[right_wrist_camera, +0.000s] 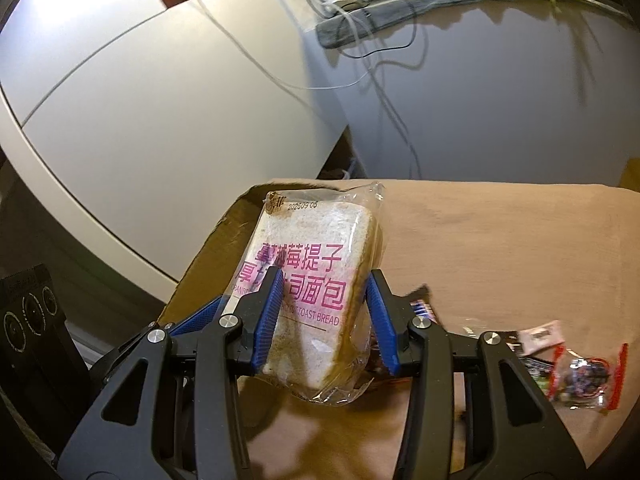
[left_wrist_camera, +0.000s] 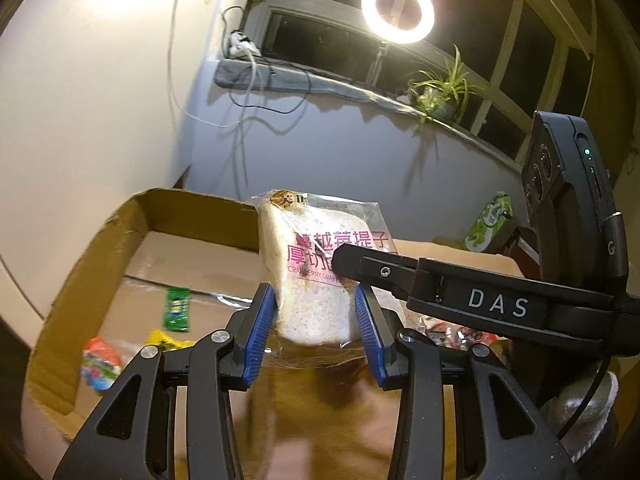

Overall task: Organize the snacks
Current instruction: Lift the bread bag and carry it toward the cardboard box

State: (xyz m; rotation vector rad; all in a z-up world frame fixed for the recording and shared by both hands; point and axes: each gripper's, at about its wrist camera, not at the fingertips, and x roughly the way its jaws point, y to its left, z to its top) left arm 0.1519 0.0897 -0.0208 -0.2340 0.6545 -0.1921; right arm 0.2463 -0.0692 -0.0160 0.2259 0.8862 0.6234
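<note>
Ahead of my left tool and up high, a ring light [left_wrist_camera: 398, 10] glows against a dark window [left_wrist_camera: 440, 40]. Below it runs a grey sill [left_wrist_camera: 320, 84] with a potted plant [left_wrist_camera: 440, 92] off to the right and a white power strip [left_wrist_camera: 242, 46] at the left end, cables [left_wrist_camera: 244, 120] trailing down the pale wall [left_wrist_camera: 320, 152]. To the left of both tools stands a big white cabinet [right_wrist_camera: 160, 120]. From my right tool, the table [right_wrist_camera: 500, 248] spreads out ahead, tan and matte. Everything sits in warm, dim light.
</note>
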